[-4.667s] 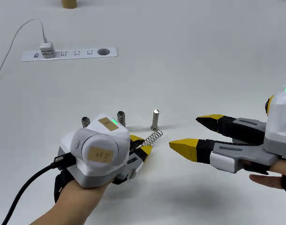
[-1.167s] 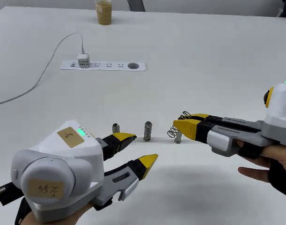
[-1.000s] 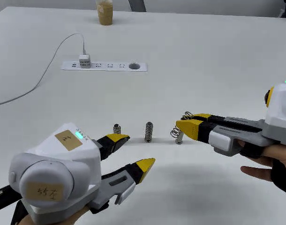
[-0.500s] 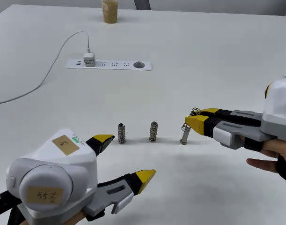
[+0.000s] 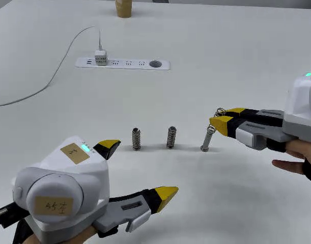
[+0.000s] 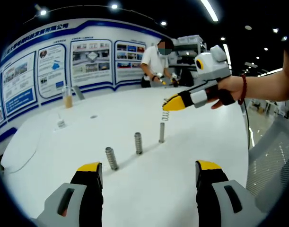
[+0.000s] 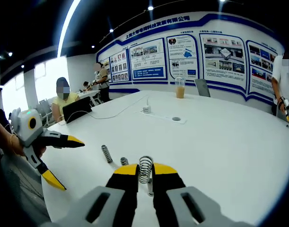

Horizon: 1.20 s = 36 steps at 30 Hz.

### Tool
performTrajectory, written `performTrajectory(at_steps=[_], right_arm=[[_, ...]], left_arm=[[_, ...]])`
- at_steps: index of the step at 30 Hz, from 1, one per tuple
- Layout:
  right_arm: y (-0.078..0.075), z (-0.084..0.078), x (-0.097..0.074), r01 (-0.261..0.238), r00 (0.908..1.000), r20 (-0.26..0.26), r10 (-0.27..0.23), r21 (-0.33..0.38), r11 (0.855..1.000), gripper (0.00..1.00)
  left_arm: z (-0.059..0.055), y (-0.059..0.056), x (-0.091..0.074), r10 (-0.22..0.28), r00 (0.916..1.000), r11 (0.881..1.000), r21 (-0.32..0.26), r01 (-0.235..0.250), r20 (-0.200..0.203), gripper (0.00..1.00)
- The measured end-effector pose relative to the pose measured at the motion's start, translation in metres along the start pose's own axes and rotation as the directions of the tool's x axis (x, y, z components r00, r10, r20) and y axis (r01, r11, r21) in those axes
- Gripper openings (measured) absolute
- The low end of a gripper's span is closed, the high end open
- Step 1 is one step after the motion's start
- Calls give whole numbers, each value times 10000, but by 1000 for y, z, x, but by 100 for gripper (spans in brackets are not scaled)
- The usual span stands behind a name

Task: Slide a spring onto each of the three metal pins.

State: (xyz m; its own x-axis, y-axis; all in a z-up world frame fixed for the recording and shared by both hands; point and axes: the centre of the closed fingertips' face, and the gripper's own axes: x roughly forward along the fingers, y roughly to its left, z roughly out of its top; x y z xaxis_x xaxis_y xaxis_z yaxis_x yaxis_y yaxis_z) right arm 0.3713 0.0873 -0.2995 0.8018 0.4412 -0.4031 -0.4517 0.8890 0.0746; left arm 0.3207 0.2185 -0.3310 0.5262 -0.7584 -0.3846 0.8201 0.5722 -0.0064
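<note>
Last step: our right gripper [image 5: 220,119] pinches spring [image 7: 144,169] over bare third pin [image 6: 162,132]; left pin [image 5: 136,139], middle pin [image 5: 171,137] already sprung. Left gripper [image 5: 140,169] spread, idle. Next we centre, lower, release.

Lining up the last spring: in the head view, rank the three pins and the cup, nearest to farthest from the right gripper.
1. Right pin, just below the right gripper.
2. Middle pin, sprung, next along the row.
3. Left pin, sprung, row's far end.
4. Cup, at the far table edge.
</note>
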Motion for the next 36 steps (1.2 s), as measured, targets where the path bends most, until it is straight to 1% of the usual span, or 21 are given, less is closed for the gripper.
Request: performTrajectory(at_steps=[4, 8, 11, 16, 19, 24, 31, 33, 36], right_arm=[[-3, -2, 4, 80, 10000, -5, -80, -66, 9999, 12], [-7, -6, 8, 227, 9996, -151, -231, -257, 9994, 12], [-6, -7, 9, 178, 9997, -156, -180, -134, 9998, 12], [-4, -11, 11, 192, 9994, -295, -203, -370, 9991, 12], [-4, -14, 12, 204, 9992, -337, -216, -361, 9991, 12], [-3, -22, 14, 261, 9982, -522, -294, -635, 9976, 12], [-3, -32, 18, 332, 9969, -689, -369, -538, 9980, 12], [-4, -33, 19, 392, 9970, -644, -419, -432, 9983, 12], [-4, -39, 21, 448, 9958, -775, -478, -399, 9982, 12]], left_arm=[[-1, 1, 1, 3, 10000, 9999, -169, -2, 61, 86], [-3, 3, 2, 48, 10000, 9997, -246, -48, 10, 90], [-4, 3, 2, 62, 10000, 9995, -294, -62, 6, 91], [-5, 4, 2, 93, 9999, 9995, -298, -92, 52, 94], [-6, 4, 2, 69, 10000, 9995, -311, -68, 27, 94], [-6, 3, 3, 22, 10000, 9996, -289, -21, 36, 95], [-7, 2, 4, -52, 10000, 9989, -460, 52, -5, 96], [-8, 1, 4, -87, 10000, 9985, -546, 86, -33, 96], [-8, -1, 5, -122, 9999, 9983, -563, 118, -70, 96]])
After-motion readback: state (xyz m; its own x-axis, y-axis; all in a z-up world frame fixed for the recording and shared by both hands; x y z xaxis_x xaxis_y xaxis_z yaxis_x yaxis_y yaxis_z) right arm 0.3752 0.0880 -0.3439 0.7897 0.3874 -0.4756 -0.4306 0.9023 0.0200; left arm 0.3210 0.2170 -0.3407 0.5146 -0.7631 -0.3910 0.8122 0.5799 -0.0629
